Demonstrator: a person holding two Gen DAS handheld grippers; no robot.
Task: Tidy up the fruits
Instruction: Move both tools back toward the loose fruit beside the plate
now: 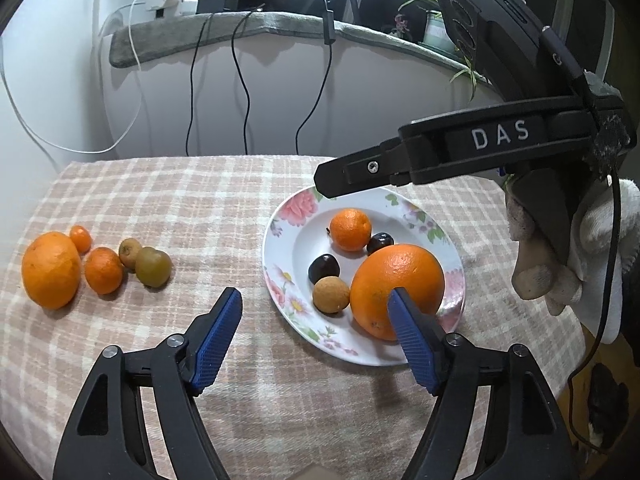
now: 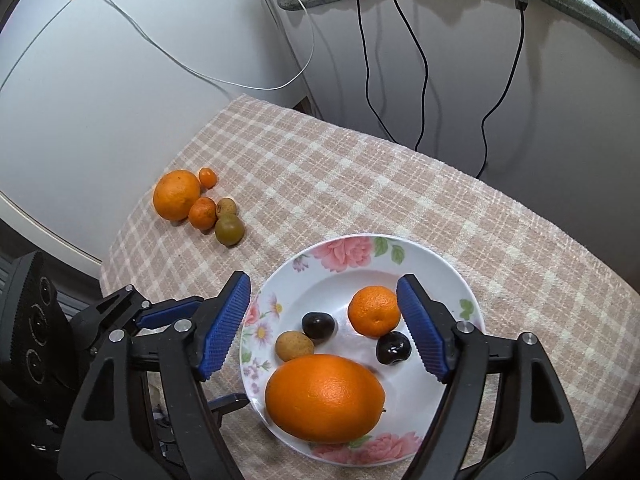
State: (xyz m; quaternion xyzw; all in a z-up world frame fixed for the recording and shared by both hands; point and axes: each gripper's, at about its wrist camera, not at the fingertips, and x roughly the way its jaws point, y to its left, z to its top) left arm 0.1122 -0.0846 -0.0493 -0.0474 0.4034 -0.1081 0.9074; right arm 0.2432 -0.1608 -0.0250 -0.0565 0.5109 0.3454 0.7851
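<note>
Both my grippers, left gripper (image 1: 314,298) and right gripper (image 2: 324,284), gape wide, holding nothing. Five fruits crowd the plate (image 2: 432,256); five more sit near the table's left edge. Nudging the big orange (image 2: 324,398) could roll it off the rim.

Right gripper (image 2: 324,320), jaws wide apart, above a flowered plate (image 2: 436,268) at lower center holding 1 large orange (image 2: 324,398), 1 tangerine (image 2: 374,311), 2 dark plums (image 2: 318,325) and 1 brown fruit (image 2: 294,346). Left of center, 5 fruits (image 2: 192,200) cluster on the checked cloth (image 2: 360,184).
</note>
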